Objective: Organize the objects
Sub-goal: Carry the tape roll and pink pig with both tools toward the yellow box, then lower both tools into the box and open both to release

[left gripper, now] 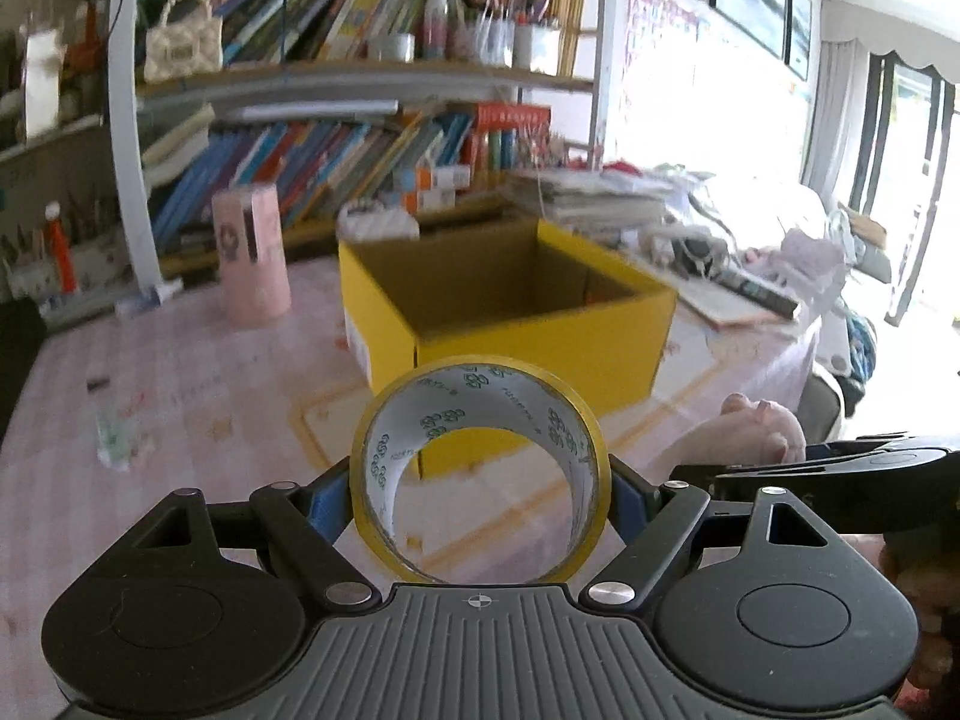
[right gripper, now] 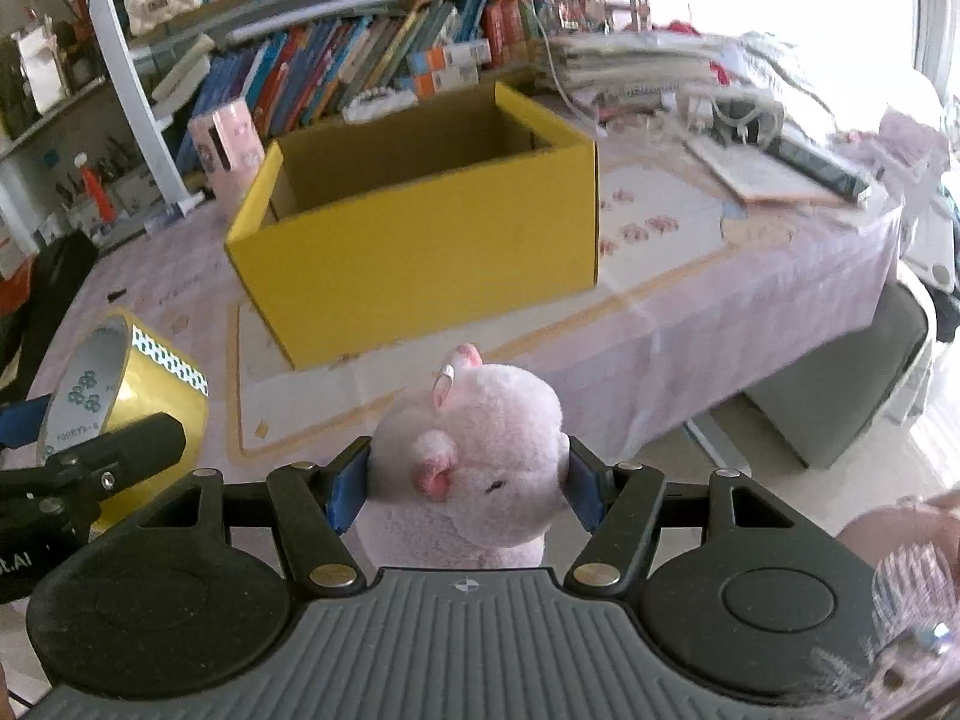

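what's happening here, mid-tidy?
A person holds a gripper in each hand. The left gripper is shut on a roll of yellow tape; the right gripper is shut on a pink plush toy. Both are held above the table, short of the open yellow box.

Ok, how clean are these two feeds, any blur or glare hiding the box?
Left wrist view: bookshelf and yellow cardboard box are motion-smeared, window side blown out; the yellow tape roll in the left gripper stays sharp. Right wrist view: box softer, pink plush toy crisp, glare upper right.
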Motion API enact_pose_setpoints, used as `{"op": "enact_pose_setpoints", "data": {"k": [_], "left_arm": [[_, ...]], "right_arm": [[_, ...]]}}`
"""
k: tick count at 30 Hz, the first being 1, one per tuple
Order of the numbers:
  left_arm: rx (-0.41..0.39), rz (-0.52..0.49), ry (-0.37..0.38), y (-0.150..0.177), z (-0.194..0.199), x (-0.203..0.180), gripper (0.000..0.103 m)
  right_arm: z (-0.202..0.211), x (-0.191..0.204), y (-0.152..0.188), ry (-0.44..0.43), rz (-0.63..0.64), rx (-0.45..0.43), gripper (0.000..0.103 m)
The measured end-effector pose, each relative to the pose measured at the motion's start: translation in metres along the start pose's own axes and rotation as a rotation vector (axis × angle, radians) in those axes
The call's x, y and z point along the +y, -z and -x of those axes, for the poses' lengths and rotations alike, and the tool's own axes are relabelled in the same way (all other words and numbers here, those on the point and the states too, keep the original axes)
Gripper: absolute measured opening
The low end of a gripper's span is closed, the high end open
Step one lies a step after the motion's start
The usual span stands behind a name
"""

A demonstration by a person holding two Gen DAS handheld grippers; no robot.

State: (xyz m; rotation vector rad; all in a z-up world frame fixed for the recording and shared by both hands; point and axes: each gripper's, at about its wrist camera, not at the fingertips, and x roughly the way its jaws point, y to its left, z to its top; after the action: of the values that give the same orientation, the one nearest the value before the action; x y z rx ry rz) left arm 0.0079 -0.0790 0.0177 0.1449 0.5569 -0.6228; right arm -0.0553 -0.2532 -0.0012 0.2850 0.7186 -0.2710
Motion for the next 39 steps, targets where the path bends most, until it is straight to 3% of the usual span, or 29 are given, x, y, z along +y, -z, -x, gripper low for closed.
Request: {"op": "enact_pose_setpoints", "data": {"k": [8, 18, 26, 39], "left_arm": [[-0.075, -0.024, -0.012, -0.035, -0.021, -0.007, 0.084], [-0.111, -0.033, -0.041, -0.074, -0.068, -0.015, 0.084], [-0.087, -0.016, -0.08, -0.089, -0.1, -0.02, 0.084], [0.022, 0.0, -0.147, -0.094, -0.154, -0.019, 0.084]], "right_arm": [[-0.002, -0.006, -0.052, -0.008, 0.053, -0.152, 0.063], [-0.031, -0.024, -0.117, -0.05, 0.092, -0.251, 0.063], [-0.065, -0.033, -0.155, -0.103, 0.127, -0.258, 0.063], [-0.122, -0.031, -0.18, -0.183, 0.215, -0.193, 0.062]]}}
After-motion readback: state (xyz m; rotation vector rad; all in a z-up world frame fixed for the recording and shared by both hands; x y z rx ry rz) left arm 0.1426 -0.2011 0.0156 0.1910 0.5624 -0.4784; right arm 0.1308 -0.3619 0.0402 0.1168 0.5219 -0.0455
